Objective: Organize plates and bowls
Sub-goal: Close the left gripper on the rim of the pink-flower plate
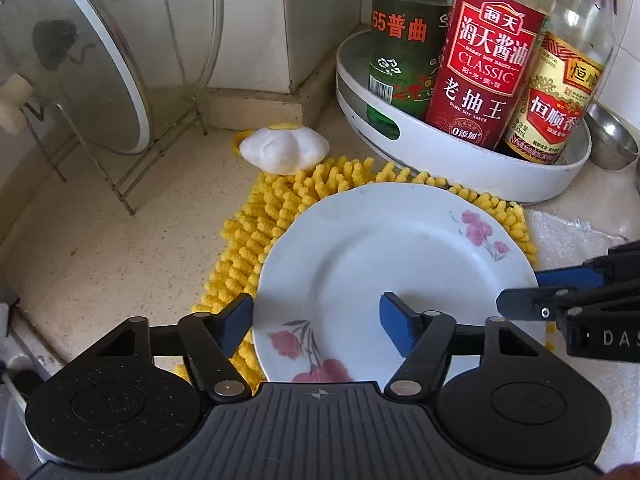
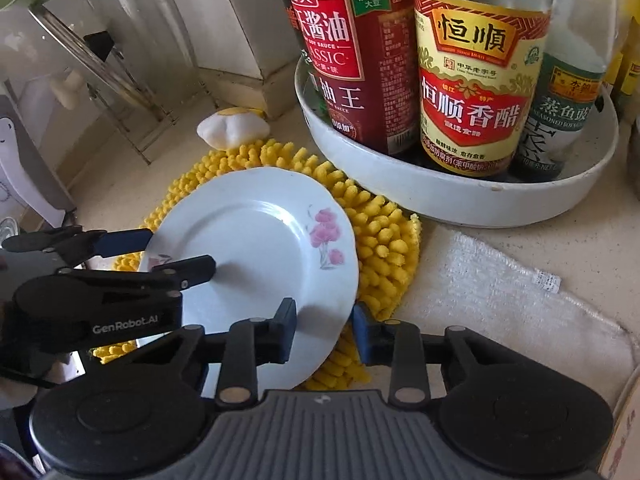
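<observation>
Right wrist view: both grippers straddle opposite rims of the floral plate (image 2: 256,256) on the yellow mat (image 2: 384,240), right gripper (image 2: 323,332) and left gripper (image 2: 180,252) spread, not yet pinching, seemingly for a two-handed lift.

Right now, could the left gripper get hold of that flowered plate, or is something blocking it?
Probably yes. The left gripper already straddles the near rim of the plate, jaws apart, one finger over the plate and one outside, nothing between. The right gripper straddles the opposite edge.

One flowered plate (image 1: 384,264), one yellow mat (image 1: 256,232), one white tray (image 2: 460,200), four bottles (image 2: 476,80), two grippers (image 2: 322,326).
</observation>
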### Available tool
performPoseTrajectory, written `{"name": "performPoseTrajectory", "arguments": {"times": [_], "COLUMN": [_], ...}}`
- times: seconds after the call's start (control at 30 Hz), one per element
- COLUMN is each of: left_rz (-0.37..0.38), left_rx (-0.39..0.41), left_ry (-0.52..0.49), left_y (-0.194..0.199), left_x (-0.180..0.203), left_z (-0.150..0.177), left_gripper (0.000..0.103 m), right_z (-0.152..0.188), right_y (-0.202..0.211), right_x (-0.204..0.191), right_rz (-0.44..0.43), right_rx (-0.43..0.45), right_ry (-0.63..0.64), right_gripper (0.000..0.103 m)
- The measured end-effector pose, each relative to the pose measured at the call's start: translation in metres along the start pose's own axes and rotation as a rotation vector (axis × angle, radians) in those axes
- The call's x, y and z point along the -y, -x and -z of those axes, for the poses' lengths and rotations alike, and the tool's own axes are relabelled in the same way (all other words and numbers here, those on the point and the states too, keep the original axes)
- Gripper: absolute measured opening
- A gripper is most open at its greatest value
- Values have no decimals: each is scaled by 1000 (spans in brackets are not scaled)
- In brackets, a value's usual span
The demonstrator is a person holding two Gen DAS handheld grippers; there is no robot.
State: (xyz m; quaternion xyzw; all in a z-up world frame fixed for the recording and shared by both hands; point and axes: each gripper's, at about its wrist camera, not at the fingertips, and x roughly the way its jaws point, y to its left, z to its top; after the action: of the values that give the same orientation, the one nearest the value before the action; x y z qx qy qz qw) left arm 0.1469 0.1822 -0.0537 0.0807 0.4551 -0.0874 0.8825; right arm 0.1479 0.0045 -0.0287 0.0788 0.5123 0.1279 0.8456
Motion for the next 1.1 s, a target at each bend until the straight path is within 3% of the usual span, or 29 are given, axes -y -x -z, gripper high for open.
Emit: {"name": "performPoseTrajectory", "arguments": {"times": [0.3, 0.33, 0.37, 0.4, 0.47, 0.57, 0.67, 0.83, 1.1], "left_rz": [-3, 10, 28, 51, 55, 42, 27, 4, 9], "left_rx": [-23, -20, -18, -19, -30, -63, -58, -38, -30], "left_ry": [-12, -18, -20, -21, -38, -24, 7, -13, -55], "left_y": [15, 19, 23, 27, 30, 21, 21, 23, 18], "left_x": [17, 22, 26, 30, 36, 30, 21, 22, 29], "left_z": [1, 2, 2, 1, 4, 10, 12, 11, 7], "left_gripper": [70, 70, 70, 70, 72, 69, 73, 76, 80], "right_z": [5, 6, 6, 7, 10, 12, 15, 15, 17], "right_y": [21, 26, 30, 35, 41, 42, 38, 31, 19], "right_x": [13, 15, 16, 11, -2, 13, 30, 50, 42], "right_rz": [-5, -54, -96, -98, 0, -2, 67, 54, 6], "right_rx": [19, 24, 17, 31, 91, 103, 98, 61, 38], "right_ry": [-27, -34, -54, -36, 60, -1, -27, -103, -113], "right_gripper": [48, 36, 35, 35, 35, 37, 37, 43, 49]}}
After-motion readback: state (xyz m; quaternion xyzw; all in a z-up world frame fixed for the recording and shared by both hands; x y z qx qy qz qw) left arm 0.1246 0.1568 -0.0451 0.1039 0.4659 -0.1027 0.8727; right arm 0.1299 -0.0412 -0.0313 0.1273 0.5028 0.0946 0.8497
